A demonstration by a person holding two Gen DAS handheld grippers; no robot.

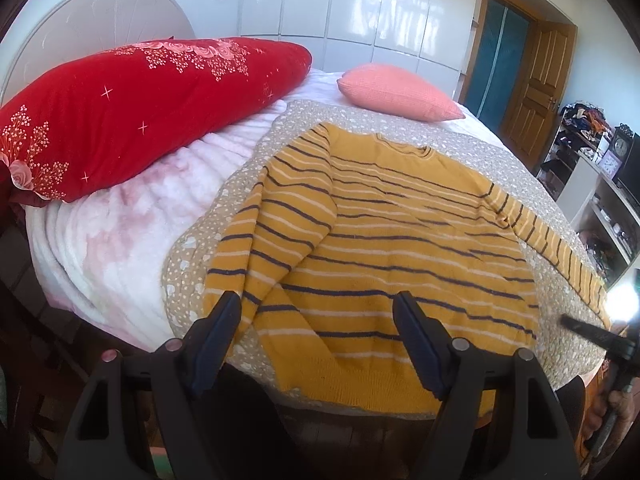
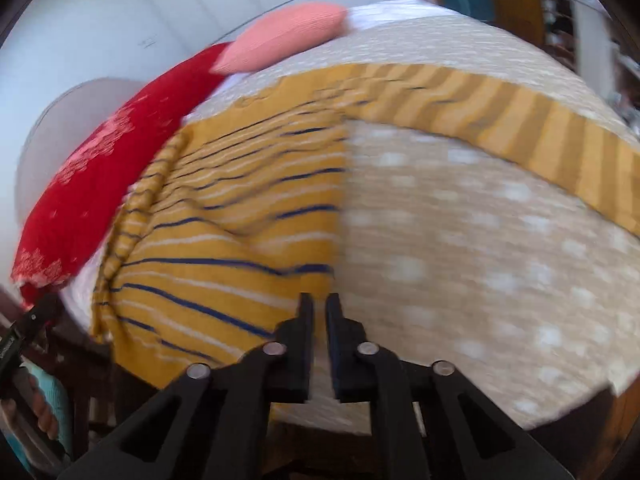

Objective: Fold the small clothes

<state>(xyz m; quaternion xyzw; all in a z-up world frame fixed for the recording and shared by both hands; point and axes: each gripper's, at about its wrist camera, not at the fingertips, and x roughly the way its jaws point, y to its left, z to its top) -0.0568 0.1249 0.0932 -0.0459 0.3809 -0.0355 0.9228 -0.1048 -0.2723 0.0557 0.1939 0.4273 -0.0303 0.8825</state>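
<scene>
While the mustard-yellow knitted sweater with navy and white stripes (image 1: 384,240) lies flat on the bed's dotted beige coverlet (image 1: 460,148), the left tongs (image 1: 316,300) are held wide apart and the right tongs (image 2: 318,300) nearly closed on nothing, seemingly; a thin pinch could slip and skew the fold.

A bed (image 1: 120,248) fills the space ahead of the tool, covered by a pale pink fluffy blanket (image 1: 100,240) with a beige spotted quilt (image 1: 420,136) laid over it. Ahead and to the left lies a long red pillow (image 1: 132,112) with pink flower print, resting against a rounded white headboard (image 1: 100,16). A small salmon-pink cushion (image 1: 396,92) sits farther ahead on the quilt. Glossy white wardrobe doors (image 1: 360,4) line the far wall and reflect bright light. To the right stands a brown wooden door (image 1: 536,84), and nearer on that side white shelves (image 1: 600,200) carry two clocks (image 1: 618,152) and clutter.
</scene>
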